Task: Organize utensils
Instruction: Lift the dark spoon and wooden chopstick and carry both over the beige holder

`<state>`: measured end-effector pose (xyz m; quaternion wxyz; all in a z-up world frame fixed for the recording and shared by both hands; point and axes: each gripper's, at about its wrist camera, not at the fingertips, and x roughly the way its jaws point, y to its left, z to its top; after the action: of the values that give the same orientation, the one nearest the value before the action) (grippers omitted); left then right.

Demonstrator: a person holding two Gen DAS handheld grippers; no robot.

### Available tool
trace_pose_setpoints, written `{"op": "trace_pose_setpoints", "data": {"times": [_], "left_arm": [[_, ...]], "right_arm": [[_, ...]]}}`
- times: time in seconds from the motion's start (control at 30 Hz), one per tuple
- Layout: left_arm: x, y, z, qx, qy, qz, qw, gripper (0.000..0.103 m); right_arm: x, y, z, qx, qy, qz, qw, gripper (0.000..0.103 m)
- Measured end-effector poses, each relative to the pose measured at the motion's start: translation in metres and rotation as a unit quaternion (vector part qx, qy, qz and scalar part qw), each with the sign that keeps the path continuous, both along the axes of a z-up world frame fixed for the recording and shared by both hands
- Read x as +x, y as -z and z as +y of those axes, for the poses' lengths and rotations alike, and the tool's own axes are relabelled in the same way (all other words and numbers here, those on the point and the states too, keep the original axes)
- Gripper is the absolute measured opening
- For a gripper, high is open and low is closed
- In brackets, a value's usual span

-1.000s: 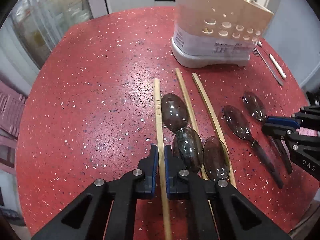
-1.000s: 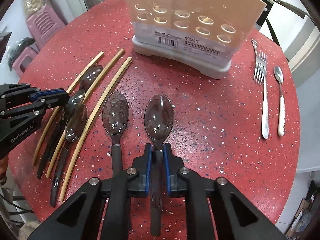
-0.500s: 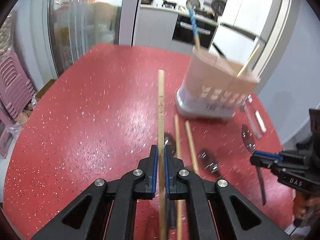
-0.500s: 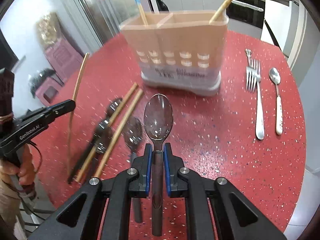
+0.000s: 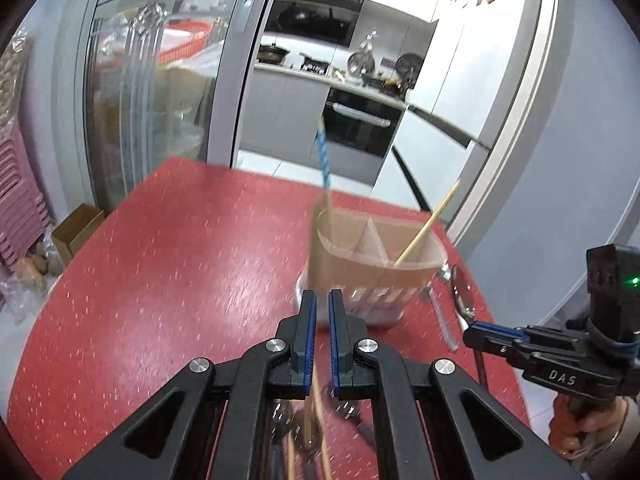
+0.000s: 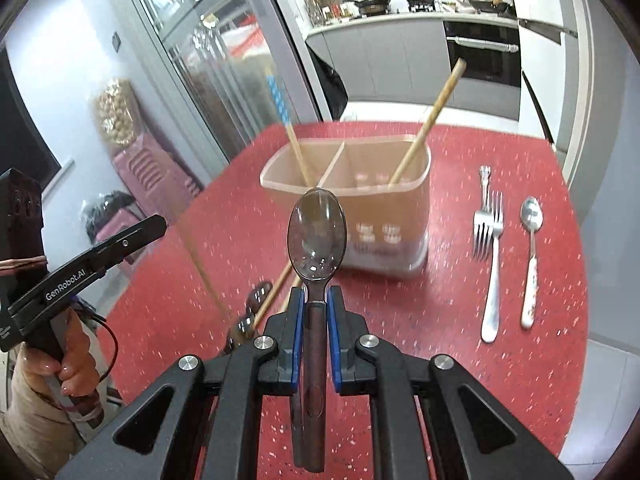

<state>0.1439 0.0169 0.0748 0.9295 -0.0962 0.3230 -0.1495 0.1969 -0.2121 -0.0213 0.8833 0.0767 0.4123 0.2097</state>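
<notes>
1. Right tongs (image 6: 317,296): clenched on the dark brown handle of a smoky translucent plastic spoon (image 6: 317,236). The spoon is held above the red speckled desk (image 6: 520,360), with its bowl pointing at the holder in mid-frame.
2. Left tongs (image 5: 322,320): the jaws show only a narrow gap. A blurred tan streak runs near them in both views, and whether they grip anything cannot be told.
3. Beige plastic divided utensil holder (image 6: 384,208): upright at centre frame. A chopstick with a blue patterned top (image 6: 280,120) stands in its left compartment and a plain wooden chopstick (image 6: 432,120) in its right.
4. Right of frame, flat on the desk: metal forks (image 6: 494,264), and just beside them a small metal spoon with a white patterned handle (image 6: 530,264).
5. Lower centre-left: loose wooden chopsticks (image 6: 276,292) among dark spoons (image 6: 258,294), partly hidden and blurred.
</notes>
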Motion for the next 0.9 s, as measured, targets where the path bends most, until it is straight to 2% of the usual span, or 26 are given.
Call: {"op": "trace_pose_setpoints", "data": {"times": [0.13,0.23,0.33,0.43,0.53,0.57,0.6,0.63,0.67,0.77,0.9], "left_arm": [[0.007,-0.025,-0.007,0.000,0.008,-0.027,0.9996,0.031],[0.016,-0.025,-0.012,0.010,0.010,-0.024,0.9996,0.031],[0.025,-0.004,-0.014,0.034,-0.010,0.007,0.9994,0.032],[0.037,0.032,-0.011,0.059,-0.042,0.056,0.9958,0.032],[0.062,0.072,-0.006,0.076,-0.040,0.119,0.9892,0.033],[0.069,0.080,-0.003,0.083,-0.038,0.128,0.9875,0.033],[0.074,0.088,-0.002,0.092,-0.038,0.137,0.9855,0.052],[0.083,0.097,0.001,0.103,-0.038,0.150,0.9825,0.080],[0.086,0.104,0.000,0.113,-0.039,0.161,0.9796,0.103],[0.102,0.112,-0.001,0.150,-0.047,0.152,0.9759,0.103],[0.125,0.121,-0.004,0.180,-0.045,0.148,0.9714,0.103]], "right_arm": [[0.007,-0.016,-0.007,0.010,0.004,-0.018,1.000,0.012],[0.012,-0.022,-0.009,0.012,0.008,-0.025,1.000,0.012],[0.013,-0.018,-0.012,0.016,0.009,-0.019,1.000,0.012],[0.013,-0.005,-0.013,0.021,0.009,0.000,1.000,0.012],[0.012,0.007,-0.015,0.026,0.008,0.017,0.999,0.012],[0.011,0.011,-0.016,0.026,0.007,0.020,0.999,0.012],[0.010,0.013,-0.017,0.026,0.007,0.021,0.999,0.012],[0.009,0.015,-0.019,0.026,0.006,0.023,0.999,0.012],[0.009,0.017,-0.020,0.026,0.007,0.025,0.999,0.012],[0.007,0.022,-0.024,0.029,0.010,0.033,0.999,0.012],[0.008,0.028,-0.027,0.030,0.016,0.043,0.999,0.012]]}}
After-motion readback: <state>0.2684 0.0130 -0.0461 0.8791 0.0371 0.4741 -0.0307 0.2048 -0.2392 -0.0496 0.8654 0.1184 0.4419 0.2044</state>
